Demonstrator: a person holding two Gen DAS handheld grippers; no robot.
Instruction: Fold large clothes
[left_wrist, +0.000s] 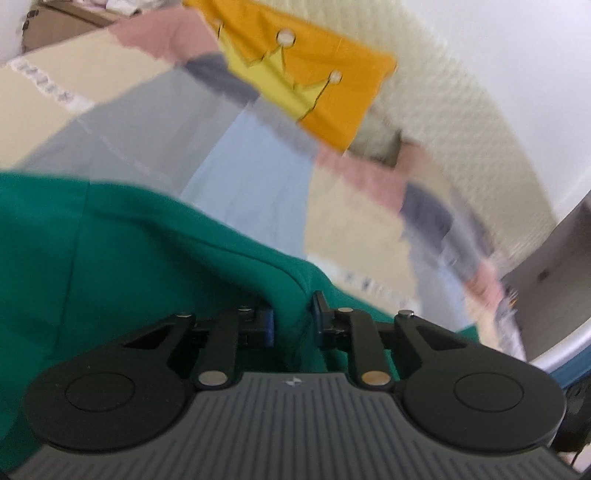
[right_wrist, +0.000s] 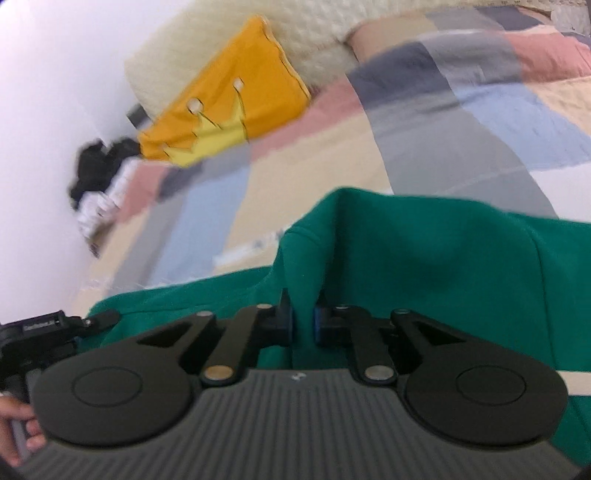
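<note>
Gripping the large green sweatshirt-weight garment (left_wrist: 129, 251) at two places, the person has it pinched up off the bed, and that is about as far as the fold appears to have got. In the left wrist view a ridge of the green cloth runs straight into the left hand-held gripper (left_wrist: 291, 321), whose blue-padded jaws stand close together with the fabric clamped between them. The right wrist view shows the same: the right hand-held gripper (right_wrist: 303, 325) has its jaws nearly together on a raised peak of the green cloth, which tents up just ahead of the pads. So both are closed on the garment, each on its own fold of fabric.

Most of the garment lies spread low in both views, on a patchwork bed cover of pink, beige, grey and pale blue squares (left_wrist: 258, 177). No neat folded edge or stacked layer is visible (blur hides fine detail, and which part of the garment each gripper holds cannot be told). My judgement is that the grasp is secured and the carrying-over of the held edge, the laying down and any further folds are all left to do.

Further out, an orange cushion with a yellow crown design (left_wrist: 306, 74) rests against a cream fluffy blanket (left_wrist: 443, 92) near the white wall. A hand (right_wrist: 18, 432) shows at the lower left edge of the right wrist view.
</note>
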